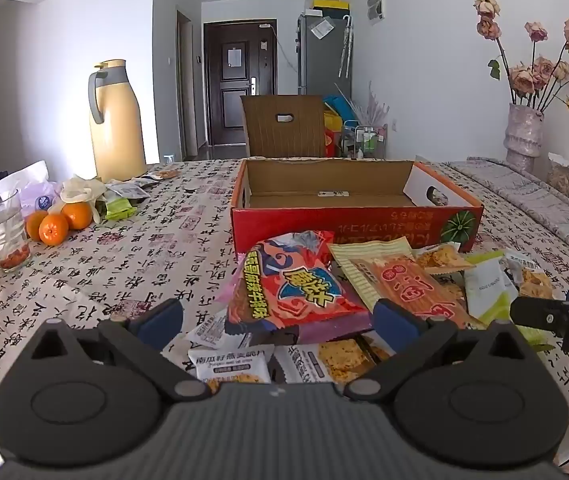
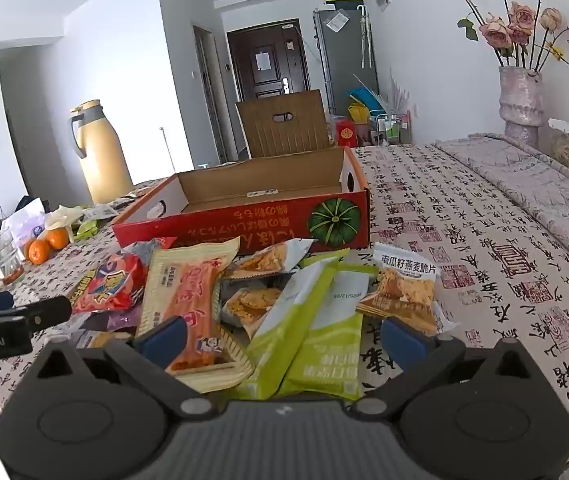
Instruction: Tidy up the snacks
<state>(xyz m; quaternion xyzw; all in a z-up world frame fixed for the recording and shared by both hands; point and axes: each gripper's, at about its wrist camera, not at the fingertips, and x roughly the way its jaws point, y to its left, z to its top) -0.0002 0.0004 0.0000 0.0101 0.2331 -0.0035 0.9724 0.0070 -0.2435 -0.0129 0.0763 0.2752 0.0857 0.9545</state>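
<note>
Both fingers (image 1: 278, 320) (image 2: 284, 338) spread wide, empty; crinkly foil snack packets (image 1: 296, 284) before rectangular corrugated cardboard box (image 1: 324, 188).

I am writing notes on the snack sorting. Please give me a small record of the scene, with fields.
setting: table with calligraphy-print cloth
container: red cardboard box, open, nothing visible inside
snacks: loose pile in front of the box, none in it yet
top packets: red chip bag, green packets
left hand-held gripper: open, above the red chip bag, holding nothing
right hand-held gripper: open, above the green packets, holding nothing
far left side: oranges, glass, yellow thermos
</note>
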